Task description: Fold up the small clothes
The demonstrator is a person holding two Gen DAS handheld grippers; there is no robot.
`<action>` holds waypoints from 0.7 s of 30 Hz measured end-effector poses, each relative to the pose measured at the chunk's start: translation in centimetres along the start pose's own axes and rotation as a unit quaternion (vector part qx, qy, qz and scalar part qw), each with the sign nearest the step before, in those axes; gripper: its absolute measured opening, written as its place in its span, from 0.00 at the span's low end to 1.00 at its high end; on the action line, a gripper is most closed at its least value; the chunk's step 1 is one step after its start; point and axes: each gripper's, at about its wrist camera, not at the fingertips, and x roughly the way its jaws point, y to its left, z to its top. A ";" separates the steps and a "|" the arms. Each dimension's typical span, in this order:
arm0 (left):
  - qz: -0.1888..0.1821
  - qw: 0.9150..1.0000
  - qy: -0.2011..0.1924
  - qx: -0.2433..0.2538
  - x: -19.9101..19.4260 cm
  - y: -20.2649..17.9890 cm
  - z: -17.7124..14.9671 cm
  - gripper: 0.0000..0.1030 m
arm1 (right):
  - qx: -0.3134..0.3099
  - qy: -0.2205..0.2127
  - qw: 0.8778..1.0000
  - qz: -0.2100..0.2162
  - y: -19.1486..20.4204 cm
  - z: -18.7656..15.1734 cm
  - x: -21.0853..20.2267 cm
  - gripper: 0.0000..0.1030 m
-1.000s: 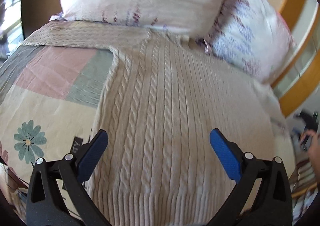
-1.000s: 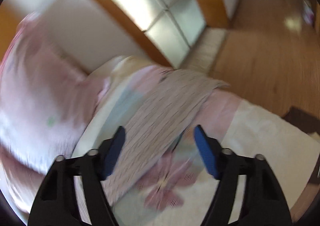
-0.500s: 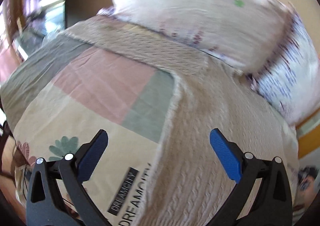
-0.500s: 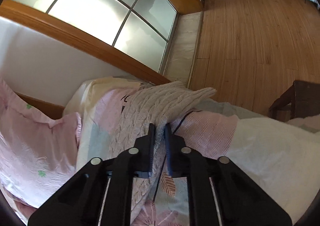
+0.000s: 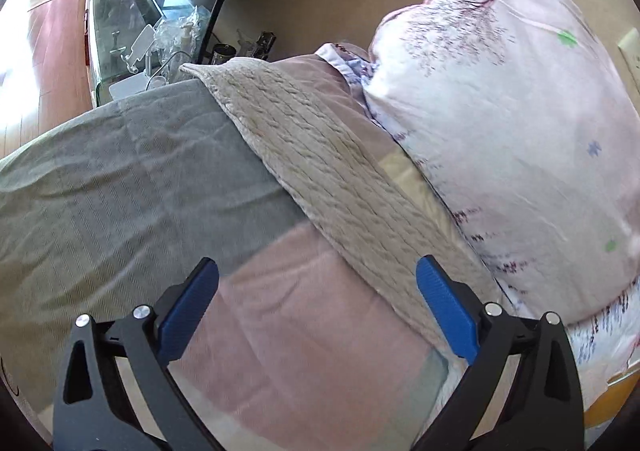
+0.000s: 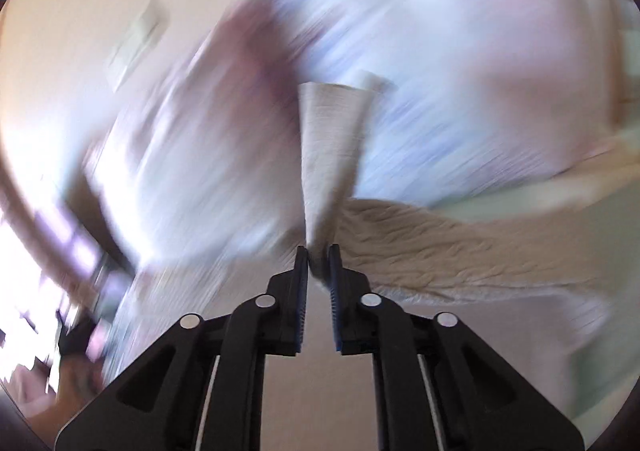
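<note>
Cable-knit fabric of the cream sweater (image 5: 332,179) is the workpiece; it lies on the bed (image 5: 120,187), with 1 sleeve running from near right to far left beside the floral pillow (image 5: 500,123).

Claw states:
- Right claw (image 6: 319,251): jaws narrow, clamped on the sweater's other sleeve (image 6: 332,139), which stands up from the pads as a tapering strip.
- Left claw (image 5: 316,311): jaws wide, holding nothing, hovering above the bedspread with the flat sleeve just beyond its right pad.

Step in hand, as judged: carry the gripped sleeve across the sweater body to form the first fold.

Recommended practice:
1. Hold the right claw firmly closed; knit is slack and heavy and may slip.
2. Lift only enough to clear the body, then lay the sleeve flat and square.
3. Bring the left claw down onto the flat sleeve's cuff and close on 1 layer only, avoiding the bedspread.

View differences:
- The right wrist view alone shows the grip, but is heavily blurred; surroundings are unreadable.
- The left wrist view alone shows the flat sleeve sharply, plus a glass-topped table (image 5: 120,31) with small items at far left.
</note>
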 end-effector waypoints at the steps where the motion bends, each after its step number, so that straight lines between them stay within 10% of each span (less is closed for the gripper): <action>1: -0.001 1.000 0.004 -0.010 0.8 0.5 0.9 0.90 | -0.012 0.051 0.998 0.019 2.2 -1.7 2.4 0.27; 6: -0.014 0.999 0.001 -0.043 3.0 2.6 5.0 0.78 | 0.010 0.129 0.990 0.054 6.1 -6.1 5.3 0.61; 14: -0.034 0.994 0.002 -0.105 5.1 5.3 10.1 0.57 | 0.085 0.110 0.989 -0.044 -0.9 -4.7 2.0 0.71; 16: -0.033 0.991 0.002 -0.132 5.5 6.2 10.9 0.45 | 0.089 0.110 0.988 -0.053 -1.3 -5.5 1.7 0.72; 18: -0.031 0.987 0.009 -0.155 6.1 7.0 11.5 0.10 | 0.086 0.113 0.988 -0.057 -1.5 -6.4 1.1 0.73; 21: -0.018 0.994 0.006 -0.106 5.4 4.5 11.9 0.07 | 0.077 0.117 0.989 -0.057 -1.7 -7.1 0.5 0.75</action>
